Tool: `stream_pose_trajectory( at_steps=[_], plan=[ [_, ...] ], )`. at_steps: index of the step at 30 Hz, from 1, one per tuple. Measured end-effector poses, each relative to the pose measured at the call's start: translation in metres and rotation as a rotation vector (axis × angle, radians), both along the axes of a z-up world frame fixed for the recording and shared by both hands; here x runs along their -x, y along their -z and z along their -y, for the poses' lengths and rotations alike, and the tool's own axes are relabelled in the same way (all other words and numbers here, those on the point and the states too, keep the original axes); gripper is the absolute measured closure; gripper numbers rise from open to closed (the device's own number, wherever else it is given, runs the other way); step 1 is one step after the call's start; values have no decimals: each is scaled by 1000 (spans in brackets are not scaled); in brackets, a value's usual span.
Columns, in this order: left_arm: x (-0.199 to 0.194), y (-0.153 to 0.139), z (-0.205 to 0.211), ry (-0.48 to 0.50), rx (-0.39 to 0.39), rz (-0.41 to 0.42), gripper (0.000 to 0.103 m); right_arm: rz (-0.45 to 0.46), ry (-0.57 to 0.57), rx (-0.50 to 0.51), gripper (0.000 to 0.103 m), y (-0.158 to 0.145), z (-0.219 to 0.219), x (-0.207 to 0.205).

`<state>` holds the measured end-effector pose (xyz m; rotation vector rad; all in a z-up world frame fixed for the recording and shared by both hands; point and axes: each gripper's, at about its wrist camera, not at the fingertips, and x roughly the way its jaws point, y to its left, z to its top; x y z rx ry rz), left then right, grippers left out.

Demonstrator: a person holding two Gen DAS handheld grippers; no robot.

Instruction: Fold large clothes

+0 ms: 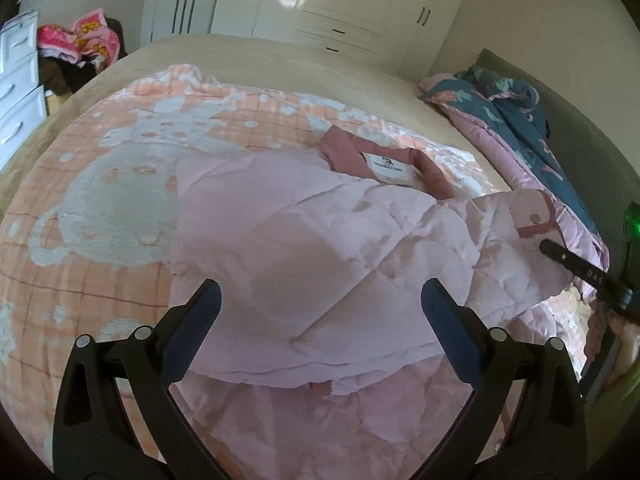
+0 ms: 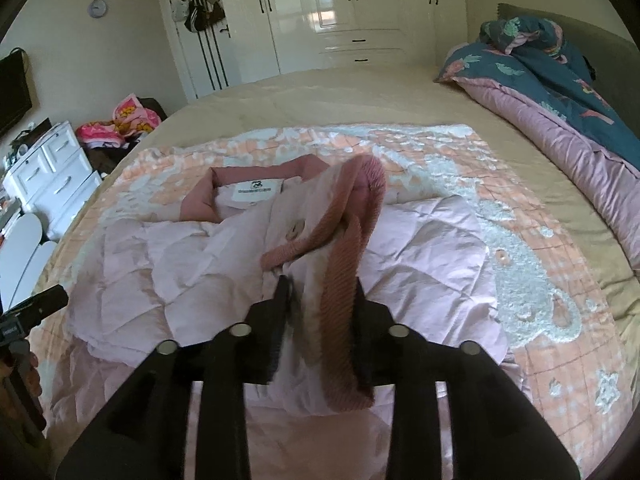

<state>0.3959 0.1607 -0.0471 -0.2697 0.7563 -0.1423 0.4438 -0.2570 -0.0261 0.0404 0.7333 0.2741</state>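
A pale pink quilted jacket (image 1: 300,220) (image 2: 420,248) lies spread on the bed, its darker pink collar (image 2: 256,172) and white label at the far side. My left gripper (image 1: 322,288) hovers open over the jacket's near part with nothing between its fingers. My right gripper (image 2: 320,280) has its jaws partly apart with the ribbed pink sleeve cuff (image 2: 344,264) lying between them, the sleeve draped across the jacket's front. The pads do not clearly press on it. In the left wrist view the cuff (image 1: 536,216) sits just beyond a right fingertip (image 1: 560,254).
An orange and white patterned blanket (image 2: 540,280) lies under the jacket on the beige bed. A teal and pink duvet (image 2: 560,92) is heaped at the right by the headboard. White drawers (image 2: 48,176) and a pile of pink clothes (image 2: 128,120) stand left; a white wardrobe (image 2: 340,12) is behind.
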Motion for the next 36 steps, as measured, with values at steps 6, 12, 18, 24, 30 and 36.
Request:
stream_pose_trajectory(
  at_steps=[6,12,18,24,30,36],
  plan=[
    [-6,10,8,34,-11,-39,20,56,17,26,46,-11,-4,10],
    [-9,38,7,25,5,-92,20,24,-128,52,39,-7,-47,15],
    [-9,42,6,22,8,-97,20,-12,-203,77,31,2,-85,12],
    [-8,43,9,19,-5,-96,20,-150,-222,119,27,40,-107,-15],
    [-7,44,14,29,-39,-99,20,-177,-189,149,19,77,-112,-25],
    [-6,43,16,33,-43,-110,19,-149,-170,116,19,75,-103,-13]
  ],
)
